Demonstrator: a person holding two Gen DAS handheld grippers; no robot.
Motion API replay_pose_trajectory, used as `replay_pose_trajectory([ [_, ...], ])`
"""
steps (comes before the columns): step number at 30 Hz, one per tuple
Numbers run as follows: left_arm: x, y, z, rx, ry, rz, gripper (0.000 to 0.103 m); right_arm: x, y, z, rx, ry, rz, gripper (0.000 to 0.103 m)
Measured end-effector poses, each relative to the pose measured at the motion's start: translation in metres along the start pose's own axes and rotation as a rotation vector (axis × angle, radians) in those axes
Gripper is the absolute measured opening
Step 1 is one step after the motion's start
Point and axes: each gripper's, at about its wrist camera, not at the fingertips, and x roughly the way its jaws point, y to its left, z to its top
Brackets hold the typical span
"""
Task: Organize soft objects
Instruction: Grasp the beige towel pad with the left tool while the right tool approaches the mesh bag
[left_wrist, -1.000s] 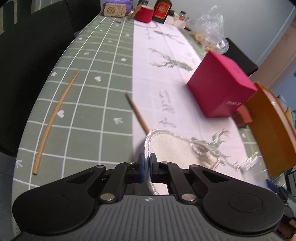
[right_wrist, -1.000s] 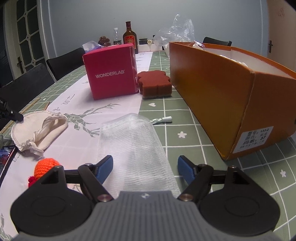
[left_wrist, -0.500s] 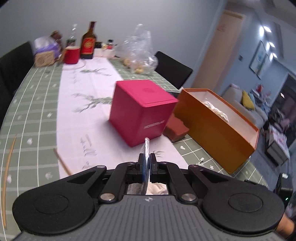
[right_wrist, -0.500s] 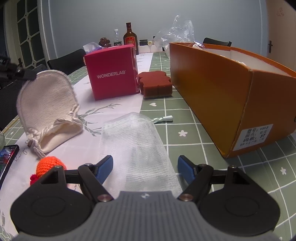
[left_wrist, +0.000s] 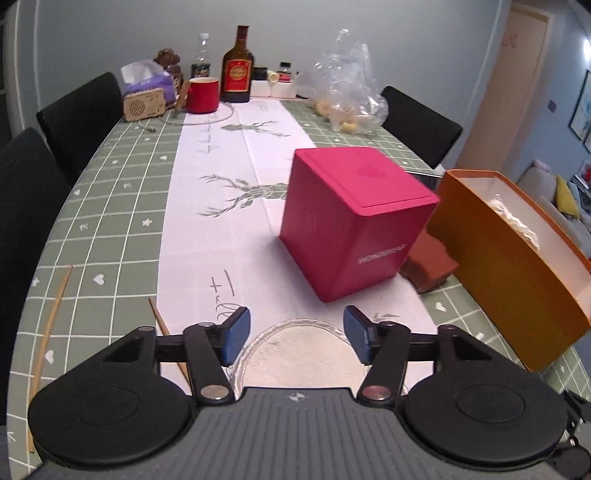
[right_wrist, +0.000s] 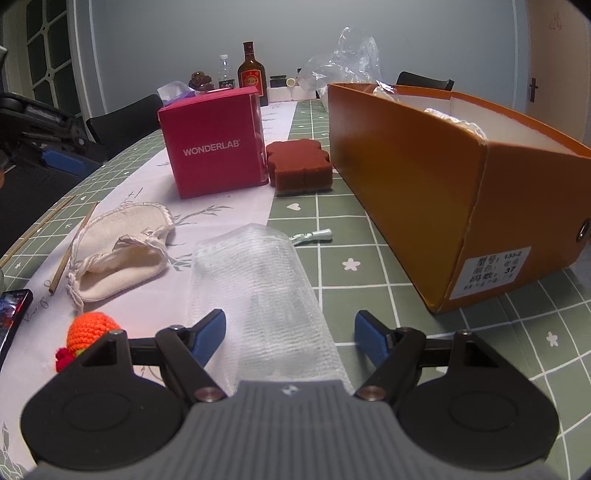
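**Cream pouch dropped on the runner, both tongs empty**

So the left tongs (left_wrist: 295, 334) have just been opening and the blue pads now stand wide apart with nothing pinched. The cream drawstring pouch (left_wrist: 299, 354) lies flat on the desk (left_wrist: 110, 206) right below and between those pads, not touching either one as far as I can tell. In the right wrist view the same pouch (right_wrist: 118, 251) sits crumpled on the white runner, off to the left of the right tongs and a bit ahead of them, with a thin wooden stick (right_wrist: 72, 247) lying along its left edge.

The right tongs (right_wrist: 290, 334) are wide too, holding nothing. A clear mesh bag (right_wrist: 258, 295) lies on the desk running straight out between their pads and ahead of them; the pads stand apart from it on both sides. Just left of the left pad there's a little orange crochet ball (right_wrist: 92, 328).

Further ahead of the right tongs: a pink box (right_wrist: 214, 144) with a red-brown sponge (right_wrist: 299, 170) right beside it, and on the right the open orange cardboard box (right_wrist: 424, 177), with something pale already inside. A small grey clip-looking thing (right_wrist: 312, 235) lies between the mesh bag and the orange box, can't tell what it is.
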Motion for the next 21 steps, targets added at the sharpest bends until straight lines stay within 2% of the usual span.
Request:
replay_pose_trajectory([
  [4,0.001,-0.022,-0.015,0.116,0.072,-0.112,0.075,-0.002,0.002,0.004,-0.007,-0.016,0.001,0.076],
  [7,0.014,-0.040,-0.036,0.241,0.117,-0.109,0.070,-0.005,0.003,0.004,-0.014,-0.020,0.000,0.076],
  [8,0.018,-0.044,-0.043,0.272,0.133,-0.115,0.063,-0.007,0.002,0.004,-0.015,-0.021,-0.001,0.076],
  [10,0.023,-0.051,-0.053,0.324,0.149,-0.130,0.061,-0.008,0.000,0.003,-0.015,-0.021,-0.001,0.076],
  [11,0.024,-0.055,-0.057,0.343,0.147,-0.130,0.061,-0.009,-0.001,0.003,-0.015,-0.020,-0.001,0.076],
  [14,0.025,-0.059,-0.063,0.371,0.130,-0.125,0.071,-0.008,-0.001,0.004,-0.022,-0.020,0.002,0.076],
  [18,0.029,-0.059,-0.069,0.371,0.166,-0.157,0.072,-0.008,0.000,0.005,-0.038,-0.023,0.012,0.076],
  [21,0.031,-0.065,-0.073,0.404,0.166,-0.135,0.072,-0.004,0.002,0.007,-0.041,-0.021,0.017,0.076],
])
